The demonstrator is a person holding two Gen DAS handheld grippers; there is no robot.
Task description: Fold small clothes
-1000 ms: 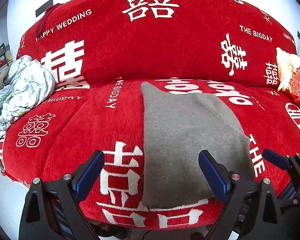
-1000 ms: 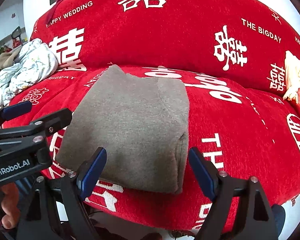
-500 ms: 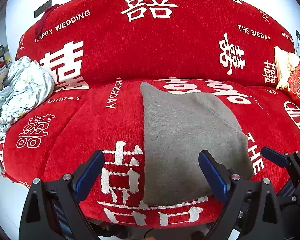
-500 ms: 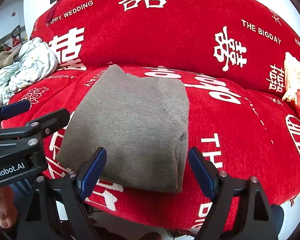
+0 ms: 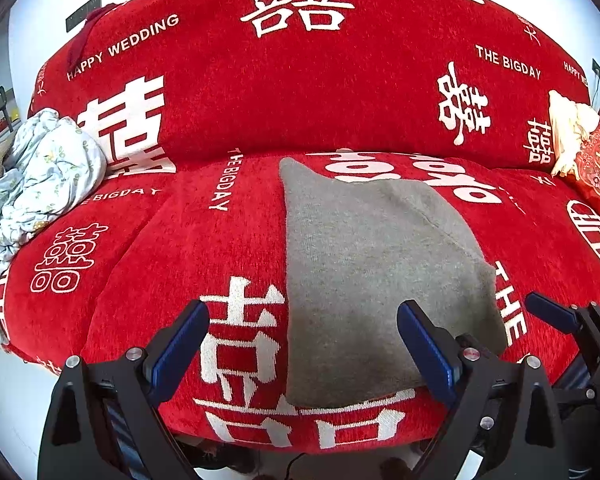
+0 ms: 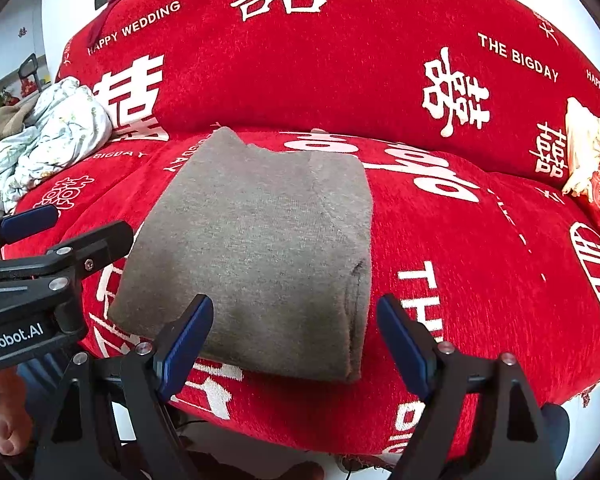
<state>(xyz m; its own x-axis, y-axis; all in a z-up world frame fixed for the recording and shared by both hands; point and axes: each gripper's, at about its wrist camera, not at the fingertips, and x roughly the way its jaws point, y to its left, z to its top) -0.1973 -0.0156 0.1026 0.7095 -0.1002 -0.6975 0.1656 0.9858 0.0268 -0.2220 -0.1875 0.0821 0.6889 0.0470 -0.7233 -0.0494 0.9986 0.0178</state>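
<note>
Grippers are hovering wide apart and empty, left gripper and right gripper, before a folded gray knit garment on a red sofa cover, likely needing edges squared.

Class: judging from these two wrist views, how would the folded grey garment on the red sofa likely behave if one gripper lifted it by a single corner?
The grey garment is soft knit, so it would probably droop. Its stacked layers show at the right edge and look loose, so the fold would likely fall open. It seems light and unlikely to slide on the fuzzy sofa cover.
</note>
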